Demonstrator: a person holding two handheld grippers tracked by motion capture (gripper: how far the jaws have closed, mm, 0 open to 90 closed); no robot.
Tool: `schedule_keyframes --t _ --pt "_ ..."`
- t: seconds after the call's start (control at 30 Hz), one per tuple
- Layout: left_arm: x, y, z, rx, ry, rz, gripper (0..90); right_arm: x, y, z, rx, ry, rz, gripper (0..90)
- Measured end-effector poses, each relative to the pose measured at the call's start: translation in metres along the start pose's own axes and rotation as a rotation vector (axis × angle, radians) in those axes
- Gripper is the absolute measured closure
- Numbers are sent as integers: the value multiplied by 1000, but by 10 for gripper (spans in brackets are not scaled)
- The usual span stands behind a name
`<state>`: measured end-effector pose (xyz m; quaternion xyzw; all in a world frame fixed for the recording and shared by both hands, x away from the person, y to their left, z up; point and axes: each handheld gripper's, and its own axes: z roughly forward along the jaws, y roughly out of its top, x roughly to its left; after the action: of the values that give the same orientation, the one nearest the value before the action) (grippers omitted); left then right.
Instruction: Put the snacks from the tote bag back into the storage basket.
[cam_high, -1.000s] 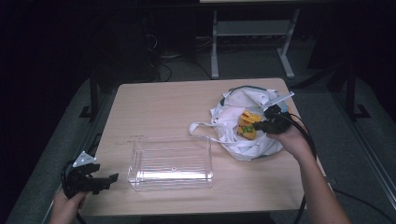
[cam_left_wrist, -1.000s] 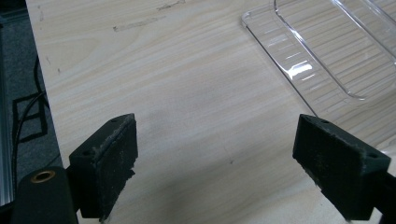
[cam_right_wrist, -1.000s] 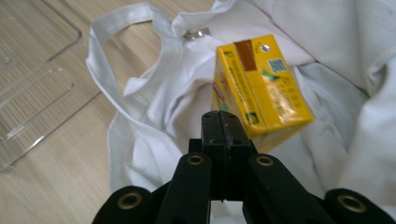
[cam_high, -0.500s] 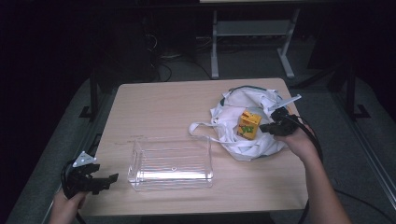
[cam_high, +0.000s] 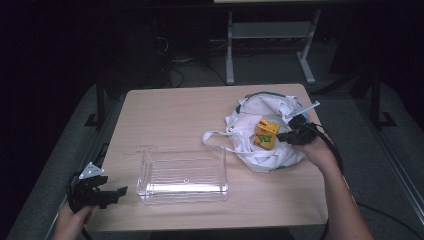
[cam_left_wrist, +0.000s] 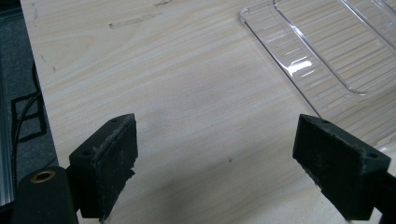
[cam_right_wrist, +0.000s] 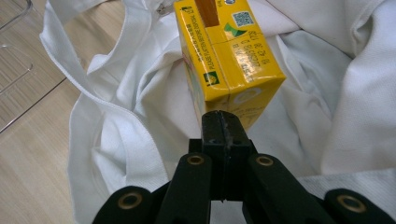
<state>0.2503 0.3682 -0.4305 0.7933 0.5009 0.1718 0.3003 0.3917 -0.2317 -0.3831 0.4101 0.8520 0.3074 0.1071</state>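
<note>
Standing at the table's near side, left to right:

Left gripper: the black two-jaw left gripper (cam_high: 107, 194), in the person's left hand (cam_high: 72, 220), hangs at the near left corner of the pale wooden table (cam_high: 175, 115). Its jaws stand wide apart with nothing between them, only bare wood beneath in the left gripper view.

Clear box: a clear ribbed plastic box (cam_high: 182, 175) sits on the table just right of that gripper, apart from it; its rim edges into the left gripper view (cam_left_wrist: 322, 51).

Cloth bag: a white crumpled cloth bag (cam_high: 272, 150) lies on the right half of the table, one strap trailing toward the clear box.

Juice carton: a small yellow juice carton (cam_high: 266, 134) rests on the bag's folds, tilted.

Right gripper: the black right gripper (cam_high: 284, 136) has its jaws pressed together, empty, the tips right at the carton's near corner (cam_right_wrist: 224, 60); whether they touch it I cannot tell.
</note>
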Motion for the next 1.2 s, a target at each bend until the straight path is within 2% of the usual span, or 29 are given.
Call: schedule_keyframes --t 0.23,0.87,1.03,1.1,1.2 --pt "0 0 -1 1 2 2 138 1 1 2 2 -3 -8 900" --pt "0 0 0 0 -1 2 138 15 6 7 5 35 -61 900" --pt "0 0 0 1 -2 6 138 14 6 5 8 27 -43 898" --pt "0 0 -1 -2 -2 5 138 13 4 1 3 22 -31 872" --pt "1 0 -2 -7 -1 0 138 13 4 -7 20 5 -13 781"
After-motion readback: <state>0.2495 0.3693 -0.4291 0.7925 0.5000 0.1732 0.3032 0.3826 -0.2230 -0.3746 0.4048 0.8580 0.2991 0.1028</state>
